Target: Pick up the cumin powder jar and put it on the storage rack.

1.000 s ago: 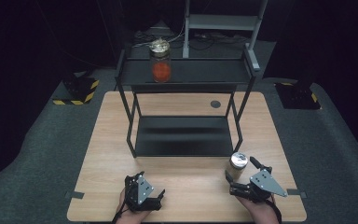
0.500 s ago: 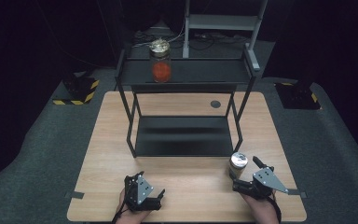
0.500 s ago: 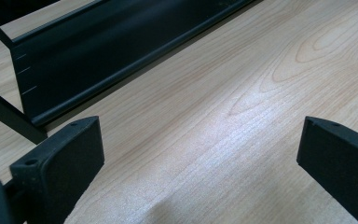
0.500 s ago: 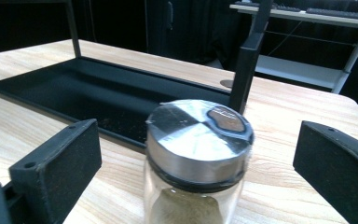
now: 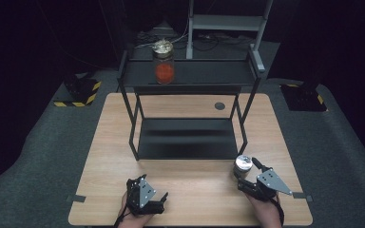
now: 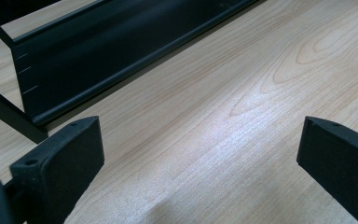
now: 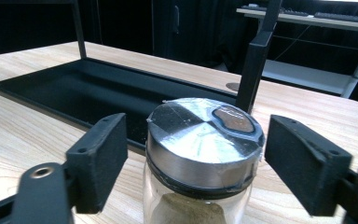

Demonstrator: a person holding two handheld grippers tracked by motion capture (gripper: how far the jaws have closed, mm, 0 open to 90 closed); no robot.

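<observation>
Jar: glass, with a silver metal lid, standing upright on the wooden worktop near its front right, just in front of the black rack's lower shelf; brownish contents show through the glass in the right gripper view.
Jar then and now: same spot as a second ago, upright in both.
Right hand-held gripper: its jaws stand on either side of the jar's lid, and a narrow gap shows on each side, so the pads do not yet press on it.
Right jaws, change: they have just been closing, from wide apart a second ago to close about the lid, with the jar between them.
Right hand-held gripper in the high view: low at the front right of the worktop, tips at the jar, grey three-cornered plate on top; its place is scarcely different from the earlier frames.
Left hand-held gripper: open, jaws spread wide over bare wood with nothing between them.
Left hand-held gripper in the high view: at the front left of the worktop, well apart from the jar, unchanged from a second ago.
Rack: black metal frame with two shelves at the middle of the worktop, where it was before.
Second jar: on the rack's top shelf, with red contents and a metal lid, unmoved.
Hole cover: small dark disc in the worktop behind the rack.
</observation>
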